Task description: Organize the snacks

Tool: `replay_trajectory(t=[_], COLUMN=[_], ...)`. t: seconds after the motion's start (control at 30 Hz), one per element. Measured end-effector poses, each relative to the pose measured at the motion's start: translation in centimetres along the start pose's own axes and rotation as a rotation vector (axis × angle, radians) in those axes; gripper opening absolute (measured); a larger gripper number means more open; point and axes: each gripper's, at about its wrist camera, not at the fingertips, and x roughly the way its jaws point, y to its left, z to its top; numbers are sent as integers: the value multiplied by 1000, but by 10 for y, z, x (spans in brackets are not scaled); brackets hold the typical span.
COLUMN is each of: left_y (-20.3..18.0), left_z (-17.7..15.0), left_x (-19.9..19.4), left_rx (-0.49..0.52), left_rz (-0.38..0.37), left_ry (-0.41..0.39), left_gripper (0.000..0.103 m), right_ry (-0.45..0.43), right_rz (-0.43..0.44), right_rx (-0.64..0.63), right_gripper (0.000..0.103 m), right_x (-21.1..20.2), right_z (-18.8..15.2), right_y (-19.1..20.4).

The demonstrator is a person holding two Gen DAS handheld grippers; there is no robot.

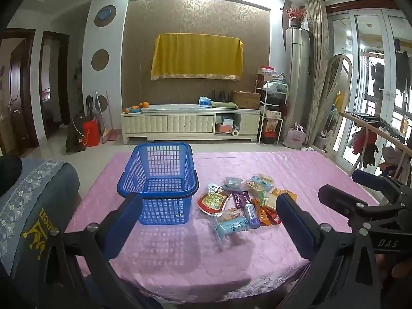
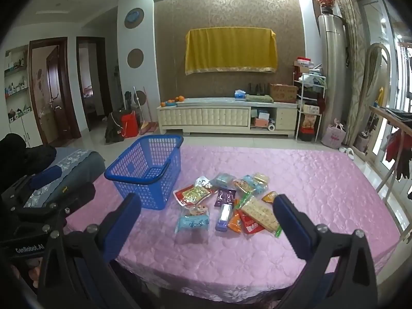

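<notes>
A blue plastic basket (image 1: 161,180) stands empty on the pink tablecloth (image 1: 231,257), left of a loose pile of snack packets (image 1: 244,203). The basket (image 2: 148,170) and the pile (image 2: 229,206) also show in the right wrist view. The pile holds a light blue packet (image 2: 193,222), a red pouch (image 2: 191,194), a purple bar (image 2: 223,217) and a cracker pack (image 2: 261,213). My left gripper (image 1: 208,213) is open and empty, above the table's near edge. My right gripper (image 2: 206,212) is open and empty, hovering before the pile, and shows at the right of the left view (image 1: 345,190).
A grey-blue covered chair (image 1: 31,206) stands at the table's left edge. Beyond the table are a white TV cabinet (image 1: 190,123), a wire shelf (image 1: 273,113) and a clothes rack (image 1: 373,134) on the right. The pink tablecloth (image 2: 322,185) spreads right of the pile.
</notes>
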Motion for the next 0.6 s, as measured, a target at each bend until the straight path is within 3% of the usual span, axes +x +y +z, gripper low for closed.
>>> replay_trajectory(t=[0.6], left_y=[3], left_z=[0], left_x=[-1], left_rx=[-21], left_rz=[-2], left_ry=[9], left_gripper=[103], right_ry=[21], right_rz=[12], right_rx=[-9], right_gripper=[103], right_x=[8], right_z=[1], right_y=[4])
